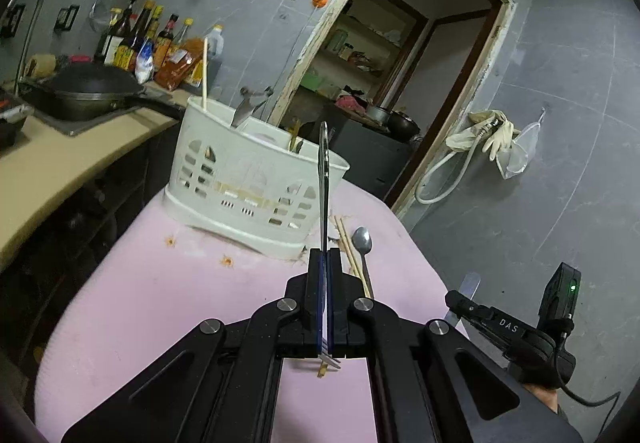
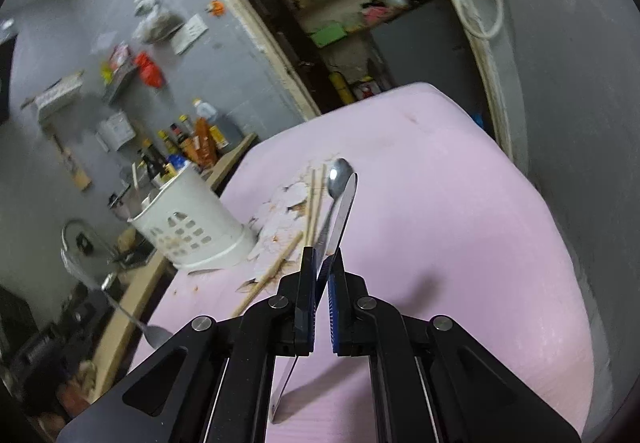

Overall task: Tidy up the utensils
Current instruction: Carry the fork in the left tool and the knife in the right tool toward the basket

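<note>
Gripping a fork [image 1: 325, 179] edge-on at frame center, the left tongs [image 1: 325, 255] are clamped on it before the white caddy [image 1: 256, 179] on the pink table [image 1: 160, 303]. Right tongs [image 2: 323, 263] pinch a flat metal utensil [image 2: 343, 211]. 1 spoon [image 2: 338, 173] and chopsticks [image 2: 314, 199] lie just beside it.

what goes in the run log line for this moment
left hand-held gripper: shut on fork | right hand-held gripper: shut on knife | spoon, chopsticks: on table | caddy: ahead

walls: grey tile [image 1: 560, 91] | doorway [image 1: 400, 55]: open, shelves behind | counter [image 1: 60, 167]: beige, left
</note>
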Tool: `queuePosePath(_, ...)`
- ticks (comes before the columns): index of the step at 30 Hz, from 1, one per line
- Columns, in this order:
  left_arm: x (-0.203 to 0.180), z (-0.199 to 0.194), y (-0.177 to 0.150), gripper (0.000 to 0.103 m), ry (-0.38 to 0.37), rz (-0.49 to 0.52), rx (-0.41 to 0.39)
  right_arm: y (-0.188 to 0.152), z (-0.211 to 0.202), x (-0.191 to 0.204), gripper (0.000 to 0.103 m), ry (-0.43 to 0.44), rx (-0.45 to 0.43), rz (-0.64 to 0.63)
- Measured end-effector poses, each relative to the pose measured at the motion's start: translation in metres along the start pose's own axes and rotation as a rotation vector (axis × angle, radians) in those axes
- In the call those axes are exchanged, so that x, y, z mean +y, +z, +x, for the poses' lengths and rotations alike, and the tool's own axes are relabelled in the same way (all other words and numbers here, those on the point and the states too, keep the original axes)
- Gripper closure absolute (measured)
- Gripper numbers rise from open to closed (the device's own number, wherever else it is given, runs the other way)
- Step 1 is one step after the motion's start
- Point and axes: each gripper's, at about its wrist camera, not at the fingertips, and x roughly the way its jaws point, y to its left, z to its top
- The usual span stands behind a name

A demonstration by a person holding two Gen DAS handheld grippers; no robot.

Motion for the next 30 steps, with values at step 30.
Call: queuePosePath(30,-0.02,0.019,0.001,0.103,-0.042,0.064,0.079,-0.028,-0.031,0.056,0.097,-0.065,-0.091,-0.548)
